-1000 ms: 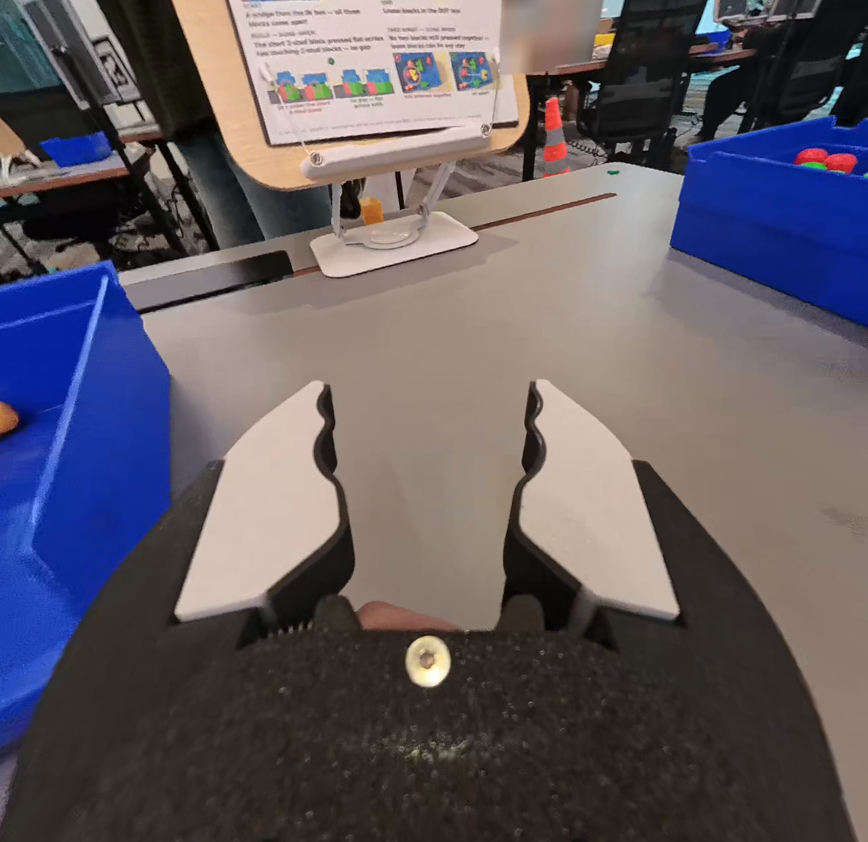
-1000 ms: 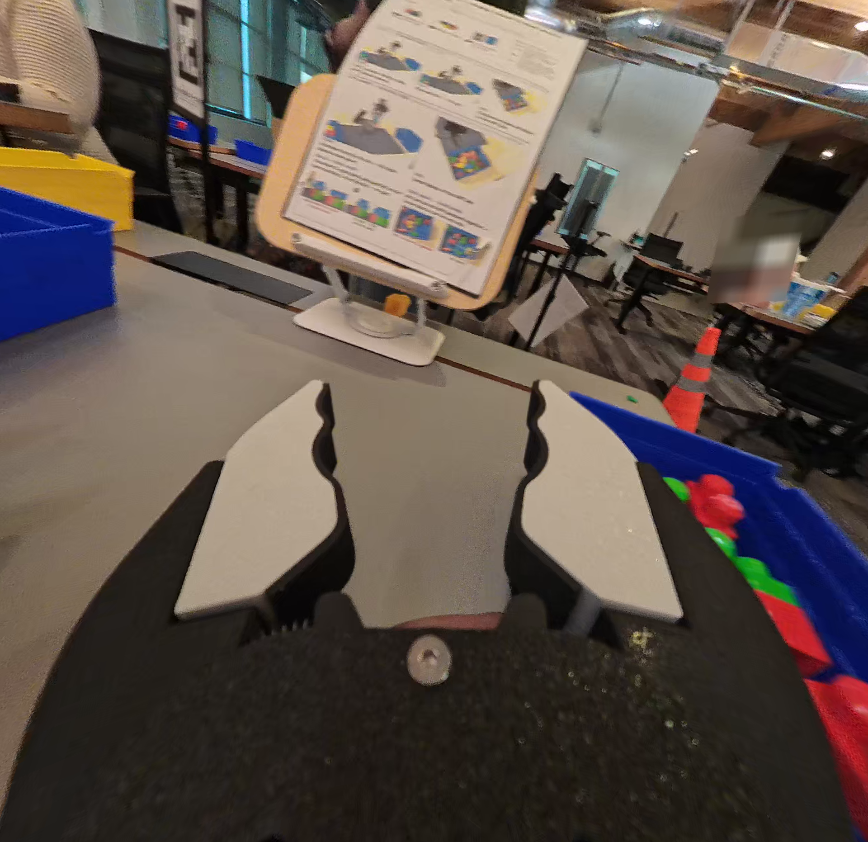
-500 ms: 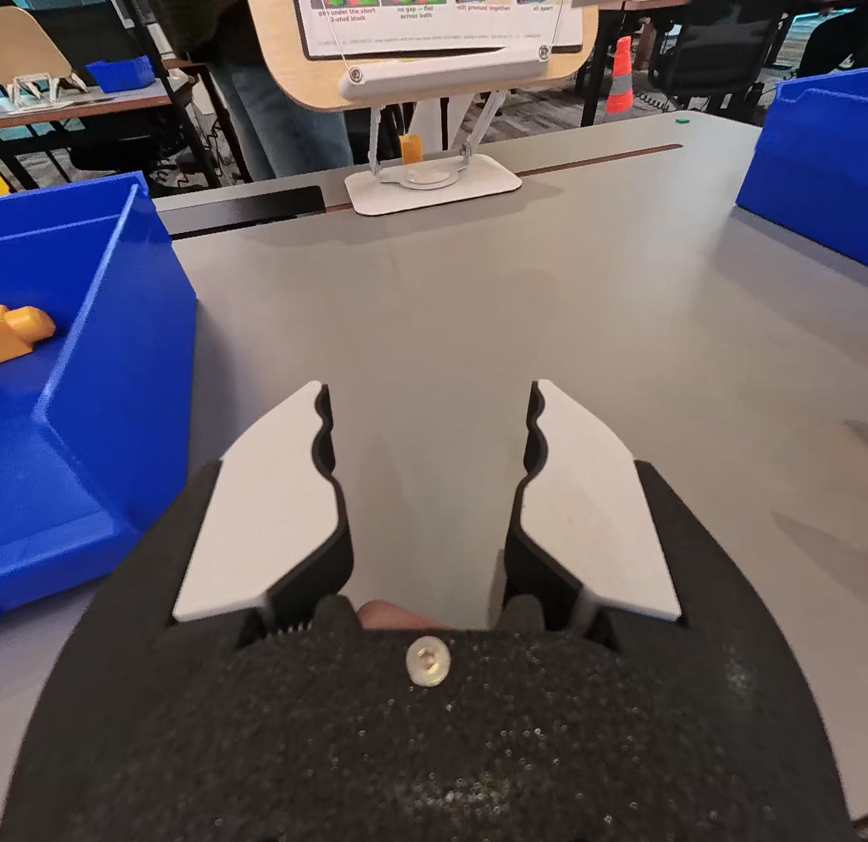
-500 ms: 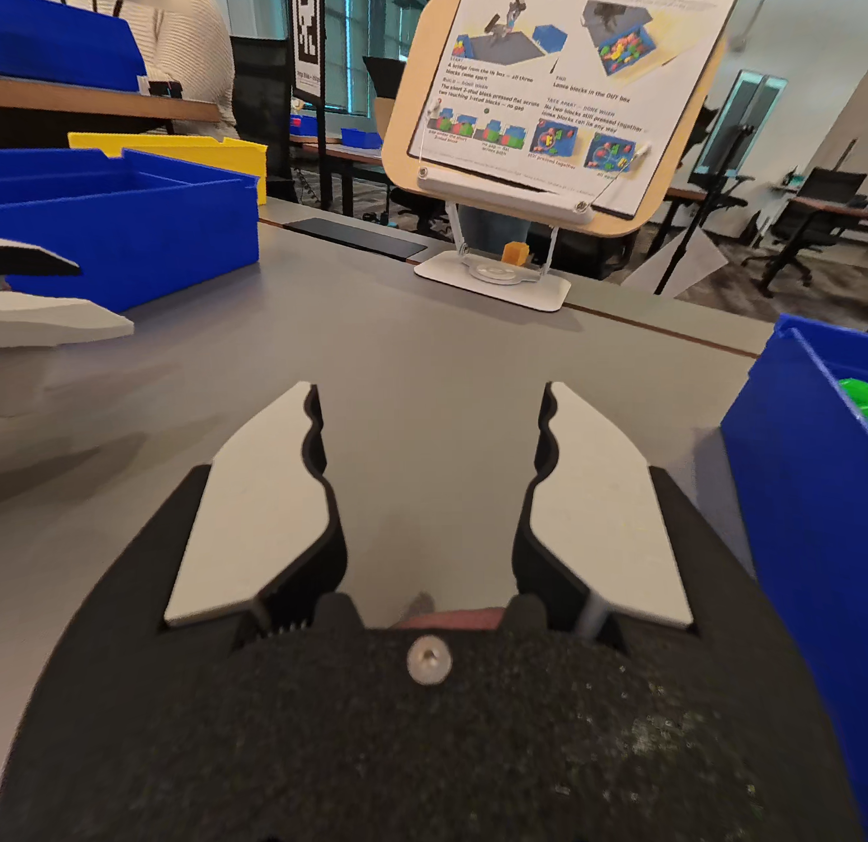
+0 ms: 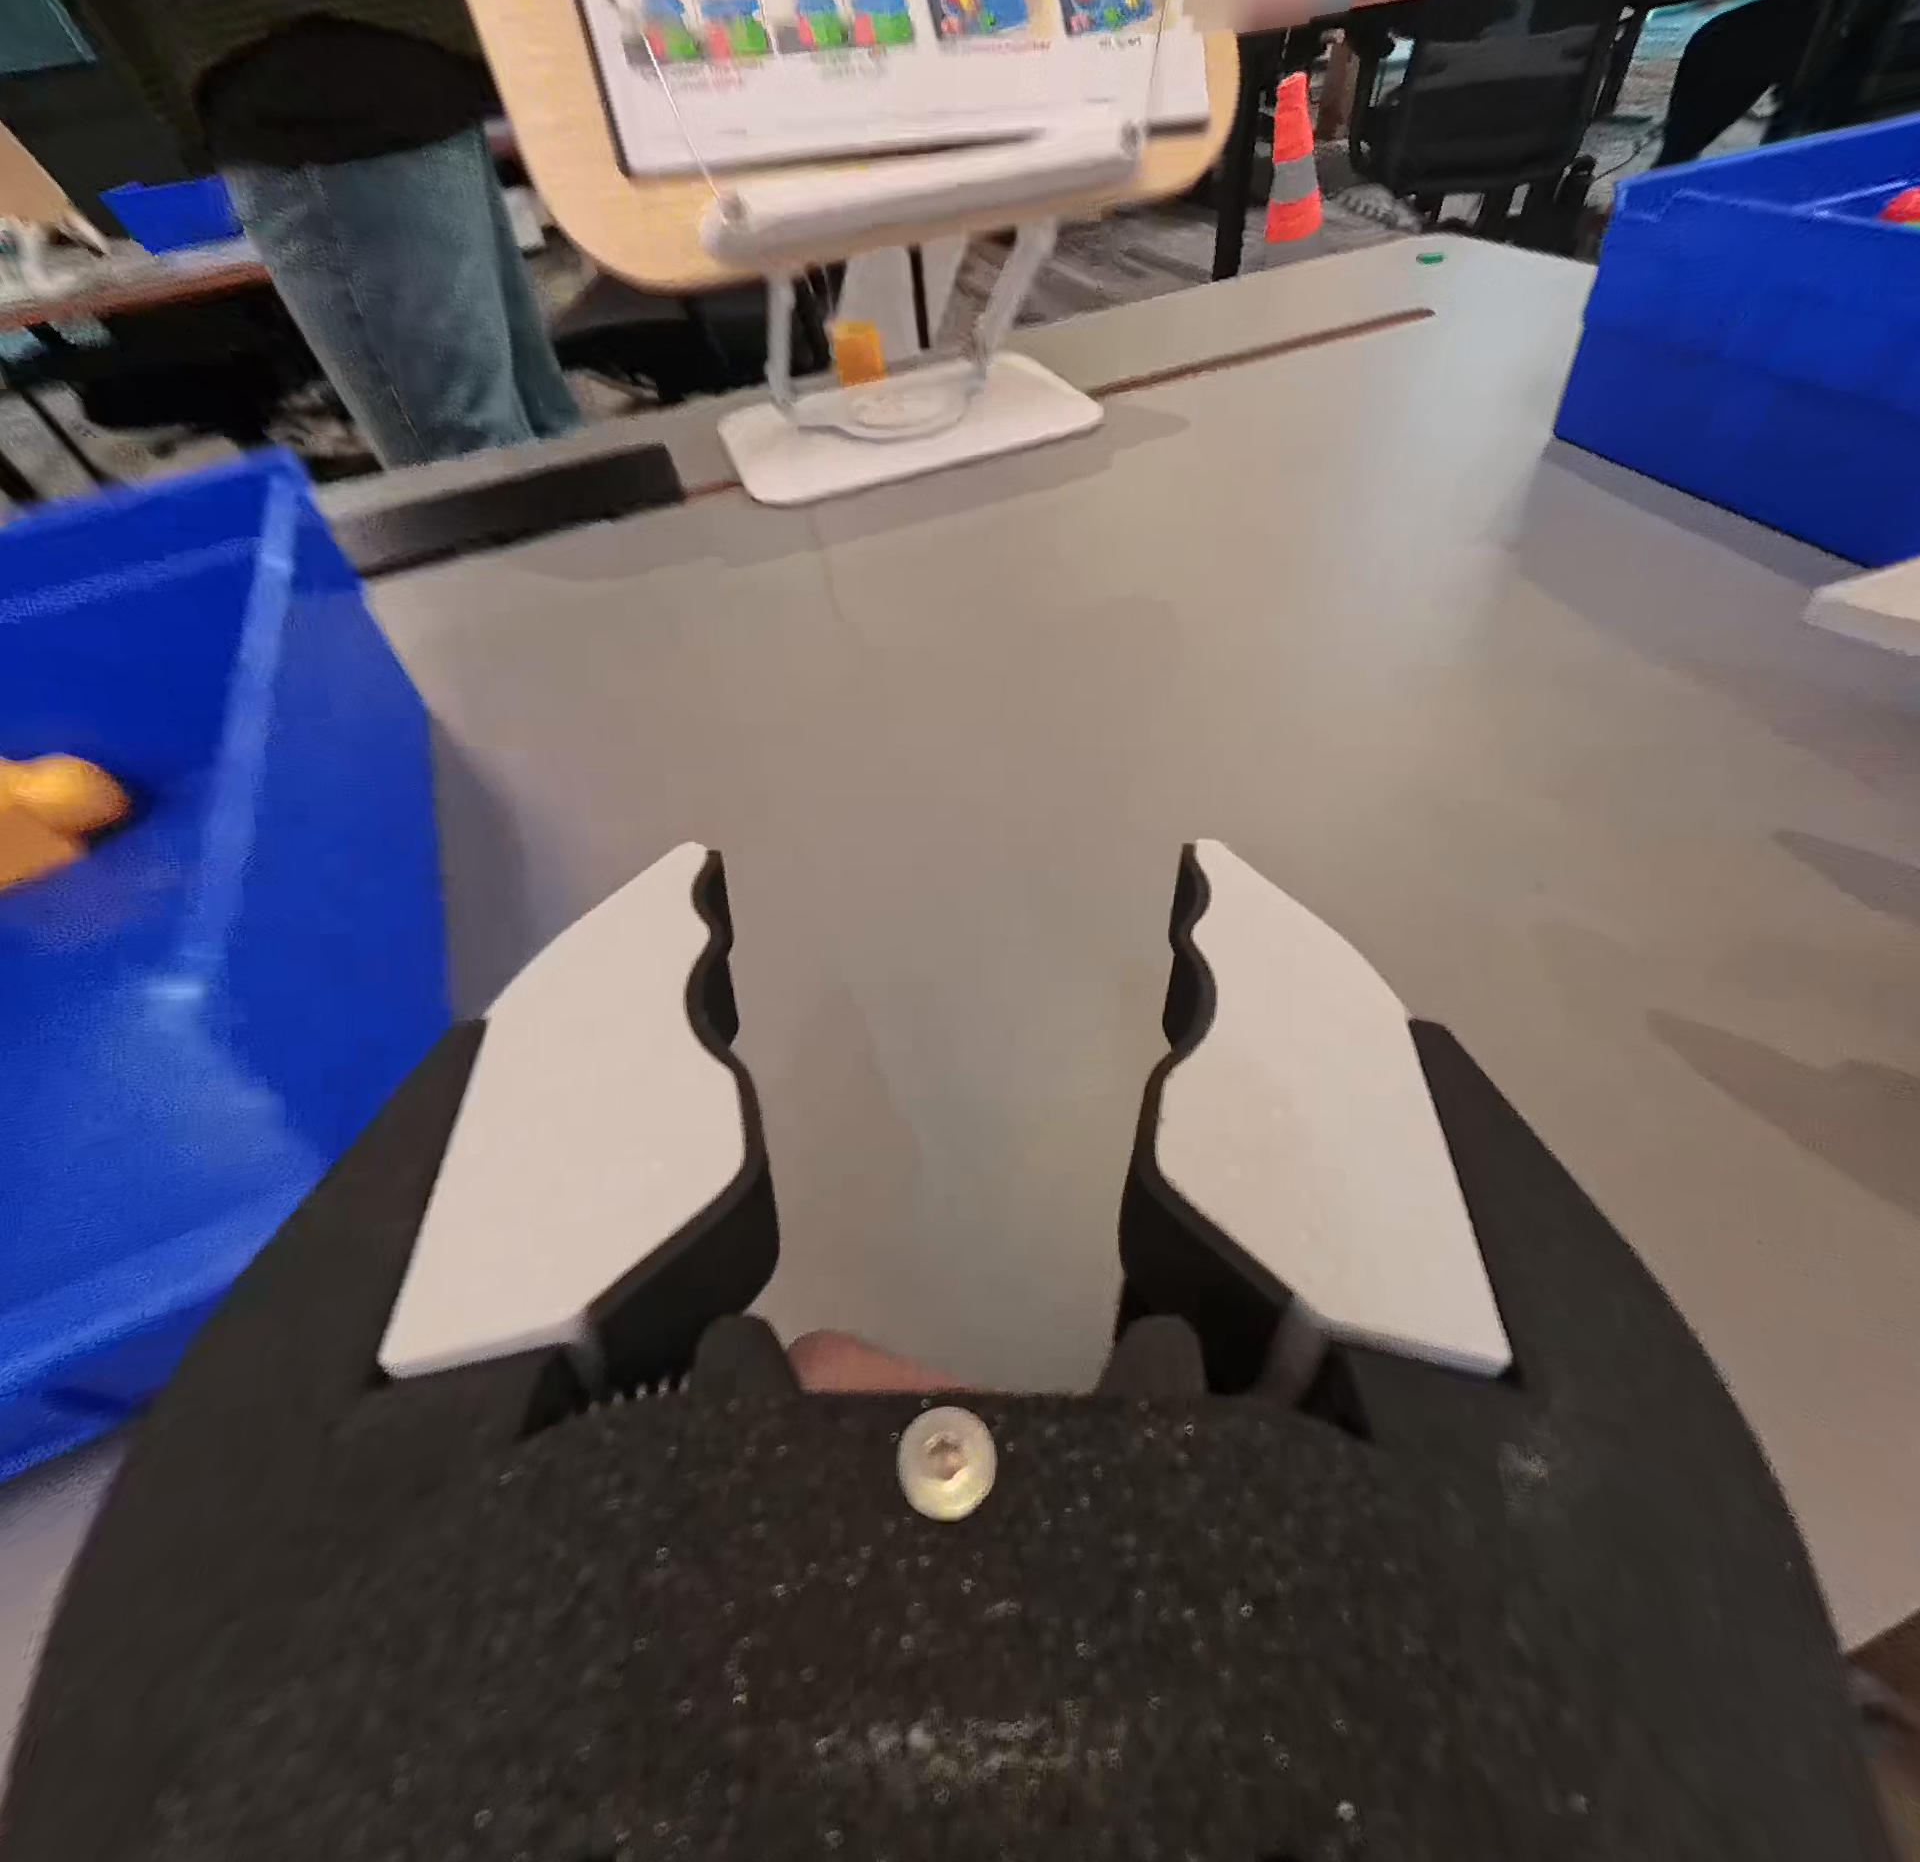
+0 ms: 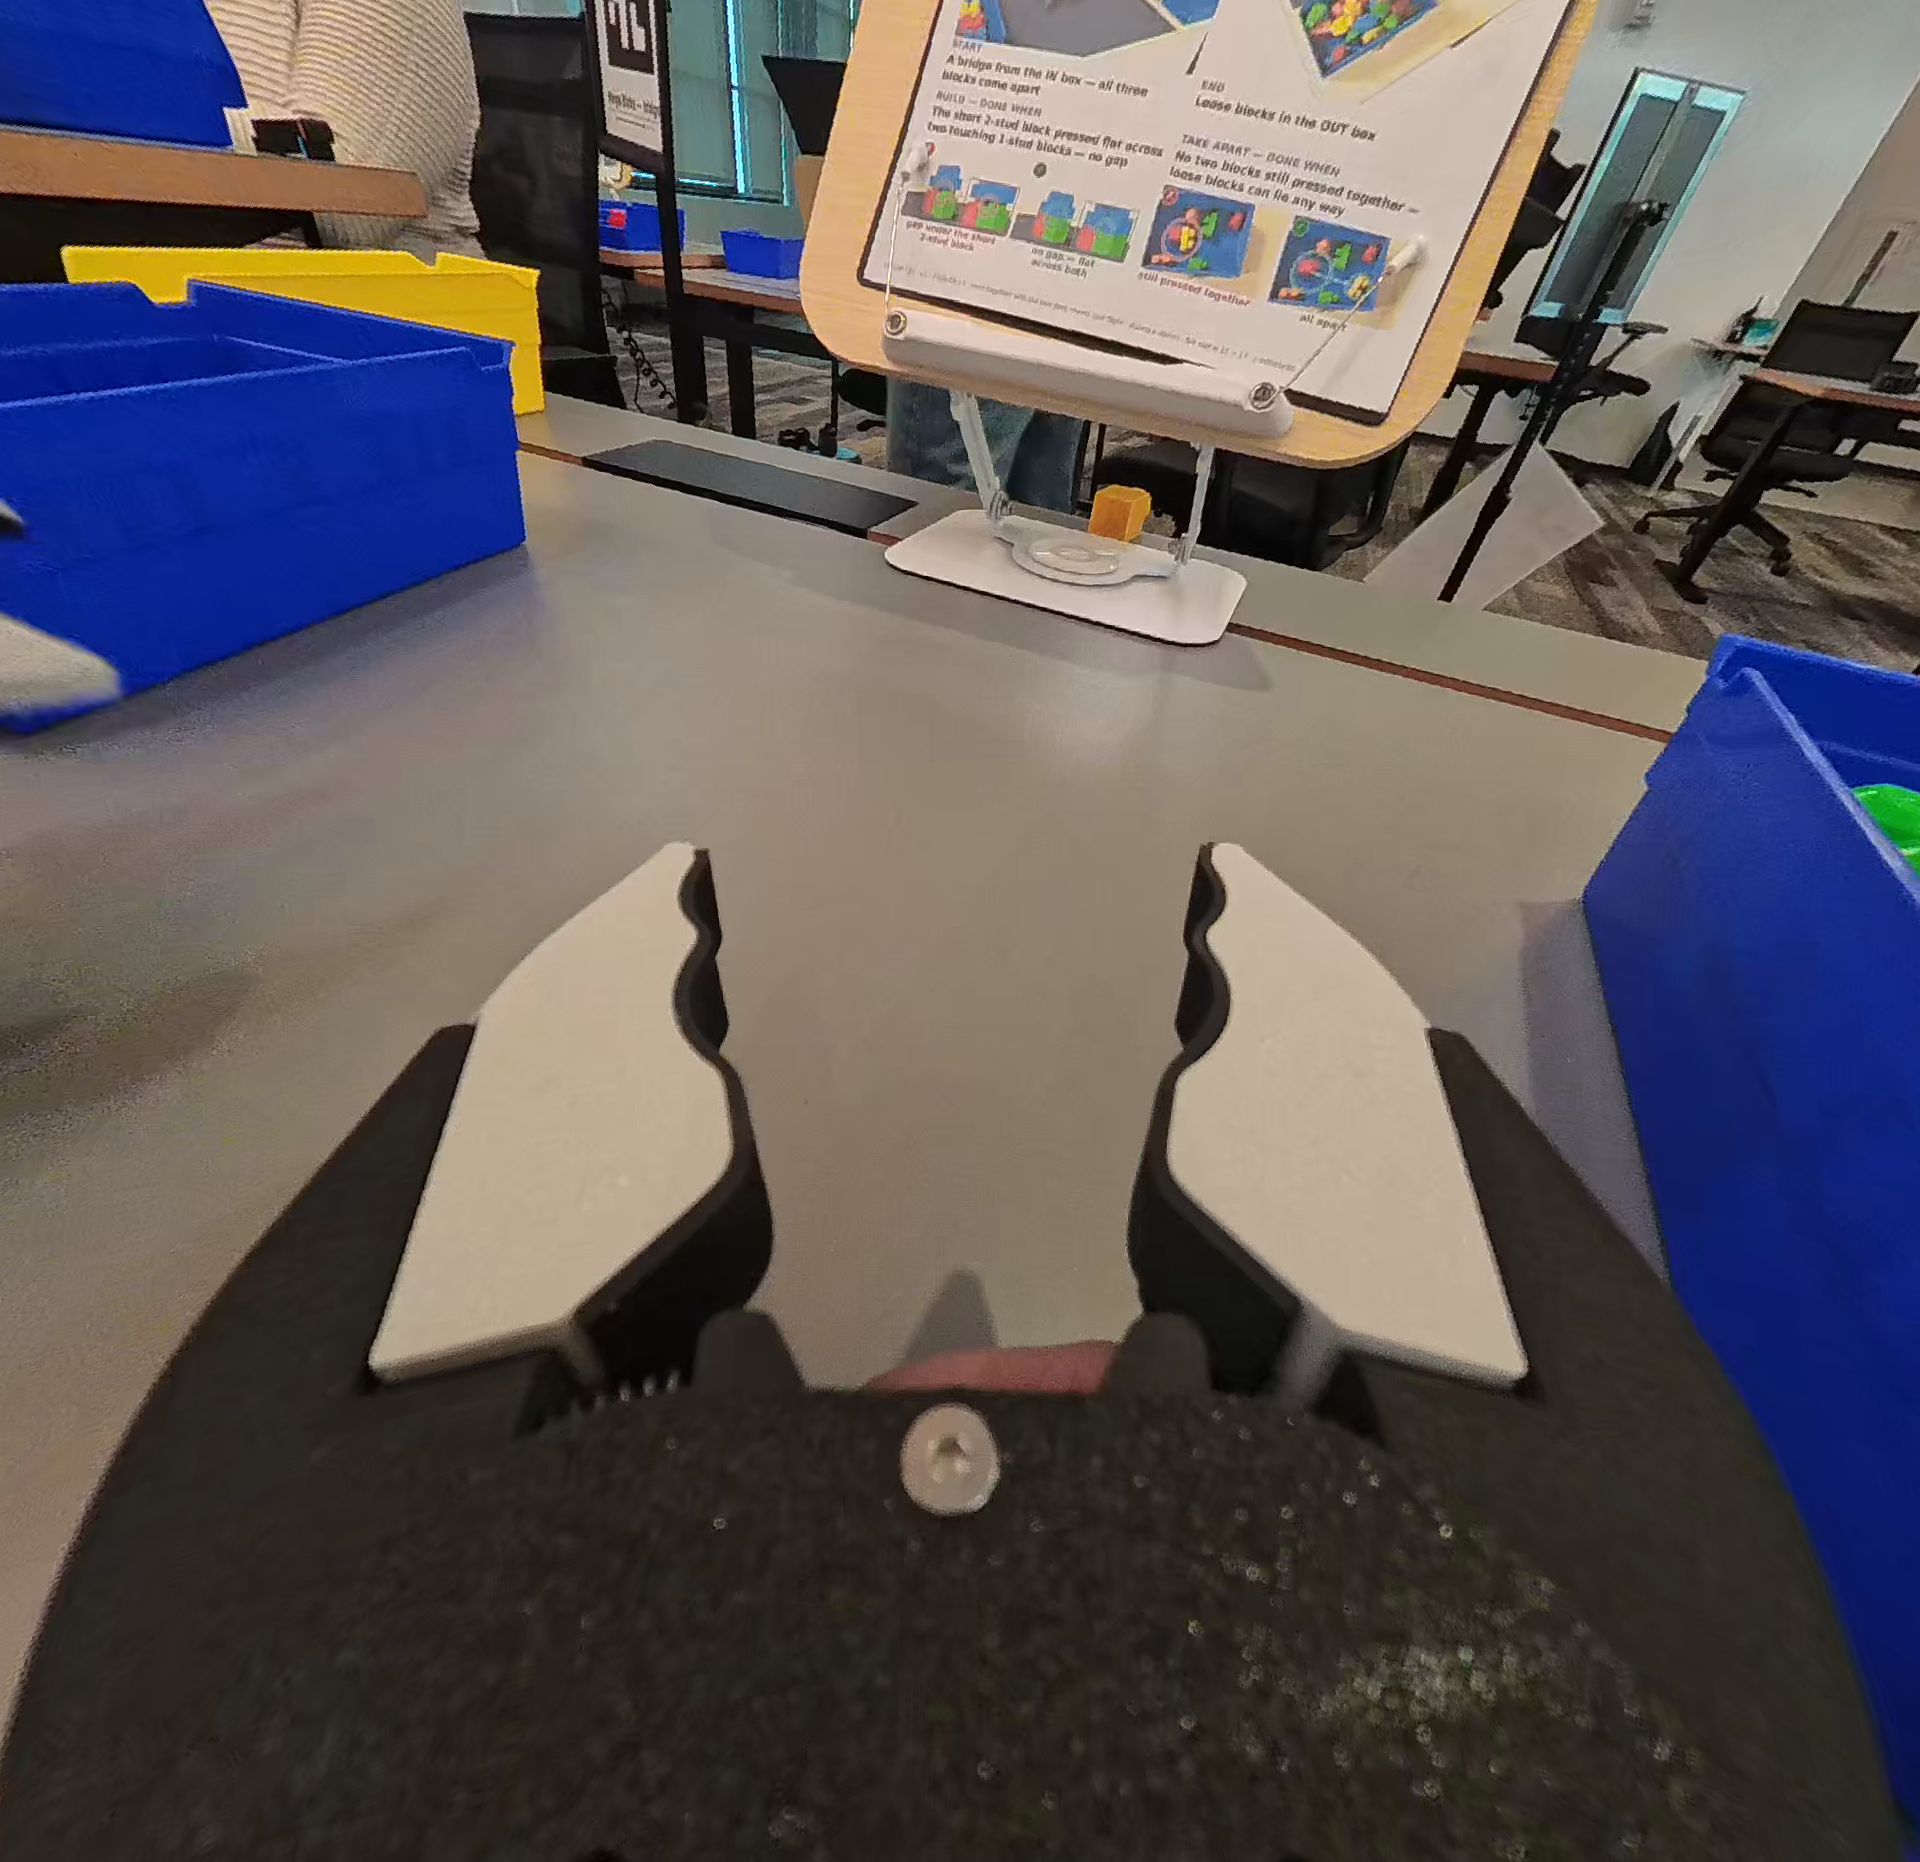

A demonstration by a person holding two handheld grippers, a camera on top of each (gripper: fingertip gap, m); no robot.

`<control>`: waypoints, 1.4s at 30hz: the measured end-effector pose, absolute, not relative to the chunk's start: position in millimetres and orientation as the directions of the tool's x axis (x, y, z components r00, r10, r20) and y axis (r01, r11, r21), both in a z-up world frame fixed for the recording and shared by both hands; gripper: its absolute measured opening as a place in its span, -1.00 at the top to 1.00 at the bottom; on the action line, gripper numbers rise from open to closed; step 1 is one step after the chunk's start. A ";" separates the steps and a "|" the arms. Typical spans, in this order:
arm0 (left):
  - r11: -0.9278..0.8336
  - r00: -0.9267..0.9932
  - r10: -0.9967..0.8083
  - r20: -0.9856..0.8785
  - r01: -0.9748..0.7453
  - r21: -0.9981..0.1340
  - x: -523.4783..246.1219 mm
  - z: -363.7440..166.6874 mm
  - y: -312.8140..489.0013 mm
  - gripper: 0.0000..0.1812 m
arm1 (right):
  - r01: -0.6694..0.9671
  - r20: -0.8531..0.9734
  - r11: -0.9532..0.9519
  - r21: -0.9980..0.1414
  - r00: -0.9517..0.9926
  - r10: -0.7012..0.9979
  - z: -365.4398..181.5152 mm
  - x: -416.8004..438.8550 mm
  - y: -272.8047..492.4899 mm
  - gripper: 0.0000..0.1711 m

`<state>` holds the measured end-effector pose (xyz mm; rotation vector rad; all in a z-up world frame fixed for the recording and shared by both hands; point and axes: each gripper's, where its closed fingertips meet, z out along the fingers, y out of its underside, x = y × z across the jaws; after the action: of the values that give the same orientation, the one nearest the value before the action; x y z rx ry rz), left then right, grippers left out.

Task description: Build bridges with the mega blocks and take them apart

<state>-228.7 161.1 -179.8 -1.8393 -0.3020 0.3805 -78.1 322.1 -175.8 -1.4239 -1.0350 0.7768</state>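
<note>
Left wrist view: the left gripper (image 5: 951, 867) was held above the grey table (image 5: 1039, 690), its jaws spread wide with nothing between them. A blue bin (image 5: 260, 825) stood just to the left of the fingers, and an orange block (image 5: 47, 810) was seen lying inside it, blurred. A second blue bin (image 5: 1745, 347) was placed at the far right of the table, and a red block (image 5: 1901, 204) was visible over its rim. At the far edge of the table a document stand (image 5: 904, 430) was set, carrying a printed instruction sheet (image 5: 883, 36); a small orange block (image 5: 857, 352) was seen just behind the stand's base. The tip of a pale finger of the right gripper (image 5: 1870, 612) entered at the right edge. A person in jeans (image 5: 405, 295) stood behind the table, and an orange traffic cone (image 5: 1291, 165) was seen on the floor beyond.

Right wrist view: the right gripper (image 6: 951, 867) was likewise held over the table, jaws wide apart and empty. The right-hand bin (image 6: 1766, 1085) lay just beside the right finger, and a green block (image 6: 1893, 820) was visible inside it. A yellow bin (image 6: 312, 285) was seen behind the left-hand blue bin.
</note>
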 end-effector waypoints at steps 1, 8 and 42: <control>-0.286 0.900 0.409 -0.148 -0.027 -0.958 -238.9 -162.1 150.4 0.12 | 0.159 0.099 0.039 -0.987 0.389 0.916 -176.2 -78.8 322.5 0.00; -0.528 0.861 0.240 -0.449 -0.272 -0.804 -367.3 -85.0 94.5 0.08 | 0.160 0.079 0.021 -0.987 0.364 0.928 -177.5 -78.6 323.3 -0.01; -0.935 0.847 -0.351 -0.400 -0.290 0.205 -605.6 -257.5 110.3 0.31 | 0.133 -0.069 -0.110 -0.985 0.284 0.957 -179.1 -75.2 321.9 0.08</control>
<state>-605.6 110.3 -257.5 -3.1500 0.5494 0.7241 -75.2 321.9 -179.1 -1.5043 -1.0560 0.9866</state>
